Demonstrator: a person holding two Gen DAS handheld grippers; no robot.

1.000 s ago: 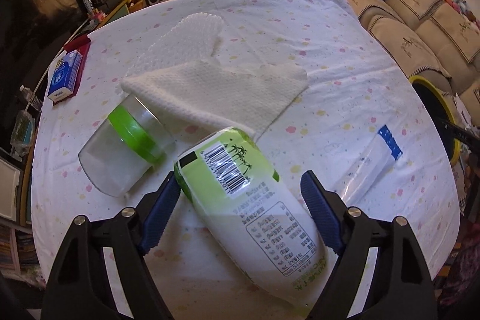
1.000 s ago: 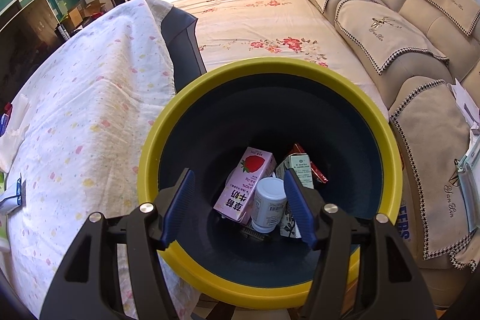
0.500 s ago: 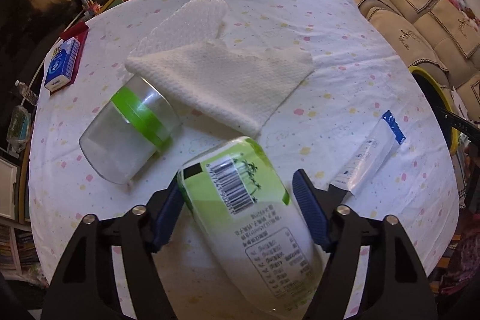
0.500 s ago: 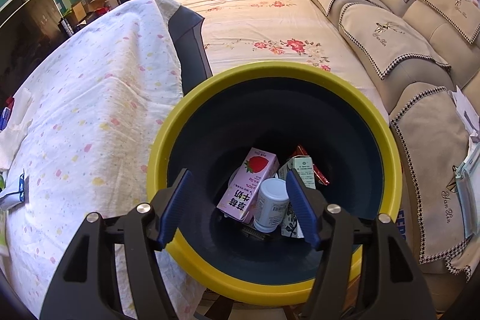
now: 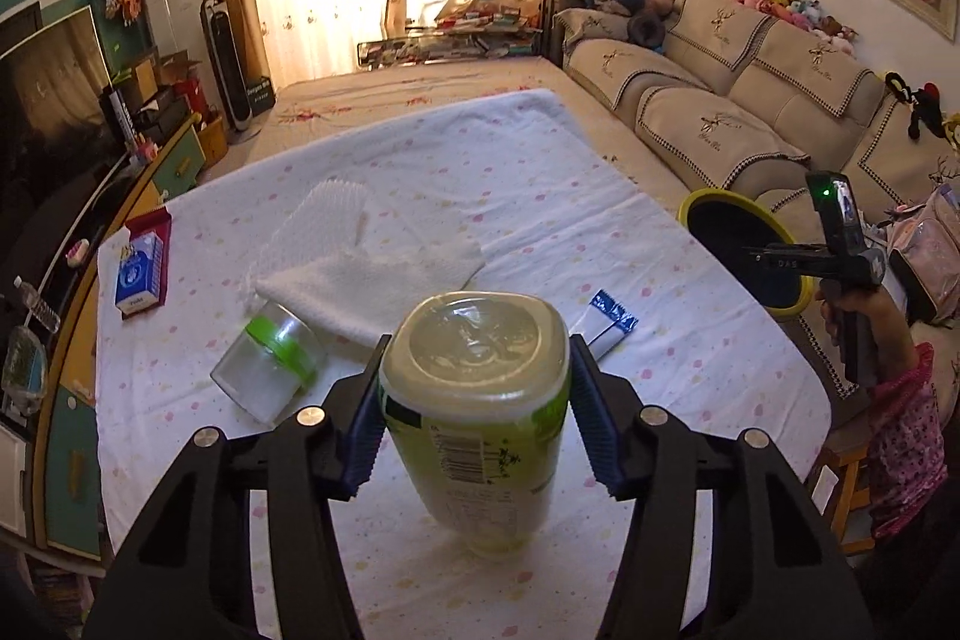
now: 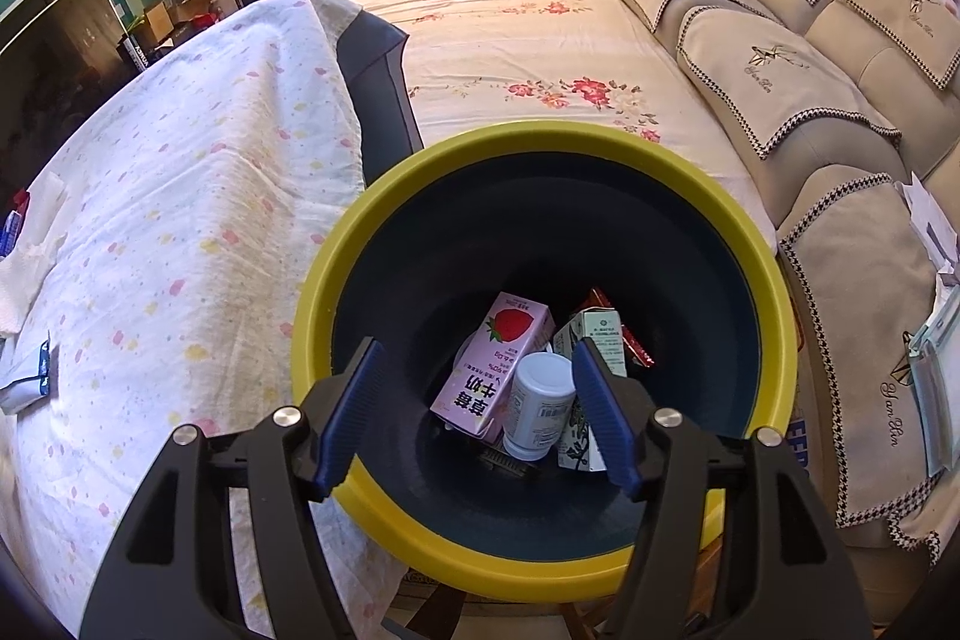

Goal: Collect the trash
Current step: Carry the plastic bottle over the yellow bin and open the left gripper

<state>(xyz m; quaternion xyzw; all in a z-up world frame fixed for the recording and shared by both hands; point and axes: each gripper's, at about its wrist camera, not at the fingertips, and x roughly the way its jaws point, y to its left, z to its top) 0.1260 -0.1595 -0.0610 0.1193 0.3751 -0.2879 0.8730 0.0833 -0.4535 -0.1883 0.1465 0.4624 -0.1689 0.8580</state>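
While the left hand-held gripper (image 5: 474,415) closes on the green-labelled bottle (image 5: 477,412), now apparently lifted off the counter (image 5: 540,196), the right hand-held gripper (image 6: 474,412) hangs released over the yellow-rimmed bin (image 6: 774,316).

Left gripper (image 5: 474,400): angled downward, jaws closing, blue pads against both sides of a green-and-white bottle (image 5: 477,418) held clear of the tabletop. Right gripper (image 6: 474,409): pointed steeply downward, jaws parted with nothing between the pads. In the left wrist view the right gripper's black body appears beyond the tabletop's right edge, gripped by a hand (image 5: 864,316) whose forearm wears a pink patterned sleeve (image 5: 906,436).
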